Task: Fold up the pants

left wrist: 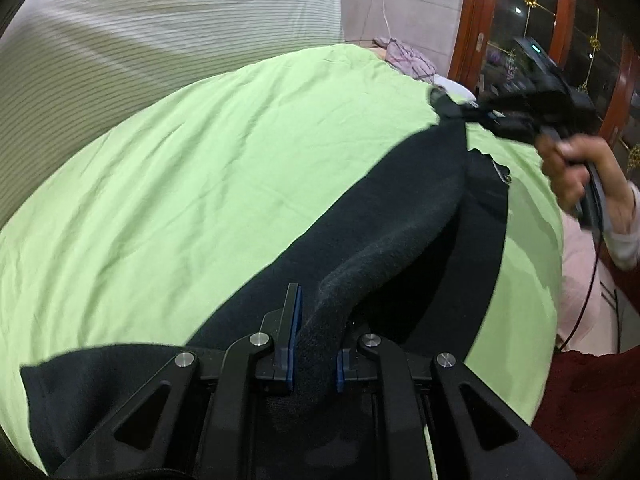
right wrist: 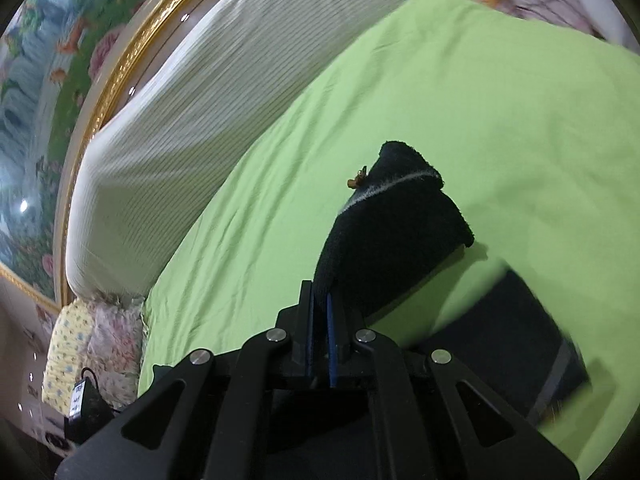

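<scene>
Black fleece pants [left wrist: 400, 216] lie stretched across a light green bed sheet [left wrist: 180, 184]. My left gripper [left wrist: 316, 332] is shut on a raised fold of the pants at the near end. My right gripper [left wrist: 492, 114] shows at the far end in the left wrist view, shut on the pants' edge there and lifting it. In the right wrist view my right gripper [right wrist: 320, 312] pinches a flap of the pants [right wrist: 392, 232] with a grey stripe, held above the green sheet [right wrist: 440, 100]. More of the pants [right wrist: 512, 344] lies lower right.
A white striped mattress or headboard cushion [left wrist: 160, 32] stands behind the bed. A gold-framed floral picture [right wrist: 48, 80] hangs beyond it. Pillows [right wrist: 100, 344] lie at the bed's left. Crumpled purple cloth [left wrist: 408, 58] lies at the far corner. A dark red cover [left wrist: 588, 400] is at right.
</scene>
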`<state>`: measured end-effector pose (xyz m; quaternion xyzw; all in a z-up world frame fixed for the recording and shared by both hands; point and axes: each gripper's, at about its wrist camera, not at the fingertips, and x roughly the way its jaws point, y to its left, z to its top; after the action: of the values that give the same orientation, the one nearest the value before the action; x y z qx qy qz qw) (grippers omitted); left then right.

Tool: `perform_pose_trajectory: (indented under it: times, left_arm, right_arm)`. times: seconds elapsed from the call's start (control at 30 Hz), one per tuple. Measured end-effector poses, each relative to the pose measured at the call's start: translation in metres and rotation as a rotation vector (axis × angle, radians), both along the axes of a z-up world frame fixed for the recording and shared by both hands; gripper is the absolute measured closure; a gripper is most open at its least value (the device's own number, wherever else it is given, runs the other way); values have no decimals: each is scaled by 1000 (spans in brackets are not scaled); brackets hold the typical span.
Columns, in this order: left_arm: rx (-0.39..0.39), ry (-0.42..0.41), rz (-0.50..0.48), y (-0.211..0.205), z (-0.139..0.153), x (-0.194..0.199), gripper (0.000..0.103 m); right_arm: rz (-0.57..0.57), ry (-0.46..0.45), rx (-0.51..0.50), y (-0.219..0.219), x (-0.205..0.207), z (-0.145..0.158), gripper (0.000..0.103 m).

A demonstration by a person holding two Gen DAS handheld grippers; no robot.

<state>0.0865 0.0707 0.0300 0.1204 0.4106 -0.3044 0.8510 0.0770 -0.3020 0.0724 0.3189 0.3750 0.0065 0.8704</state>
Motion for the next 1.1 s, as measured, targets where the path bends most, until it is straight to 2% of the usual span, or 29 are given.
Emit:
perform_pose_trajectory:
  times: [0.17,0.37,0.6,0.67,0.73,0.83,0.93,0.97,1.07,1.1]
  left_arm:
    - [-21,20,15,4,-6,-17,91]
    - [-13,49,31,0,-20,-32,91]
    - [-28,64,44,-1,-24,-41,91]
    - [-28,68,45,-5,-26,-43,91]
    - [-25,80,45,-9,-31,-40,91]
    - [14,97,74,-14,-39,-39,82]
    - [10,127,125,-12,-41,-40,66]
    - [5,132,147,-9,-40,-41,56]
    - [-41,129,213,3,-30,-46,51]
    - [-49,129,239,7,-27,-47,46]
  right_arm:
    - [-62,-5,4,-2,-38,-15,97]
    - [-89,64,-2,-1,-54,-41,97]
    - [-101,43,-29,-1,-70,-30,97]
    - [-111,61,-46,-5,-74,-36,97]
    - [-132,104,-18,-11,-73,-46,97]
    - [-138,121,28,-21,-76,-53,95]
    - [-153,114,-24,-22,-85,-42,88]
    - [-165,103,-54,-23,-89,-35,86]
    - [-175,37,-112,-27,-103,-19,84]
    - [-170,23,-131,-26,-105,-14,83]
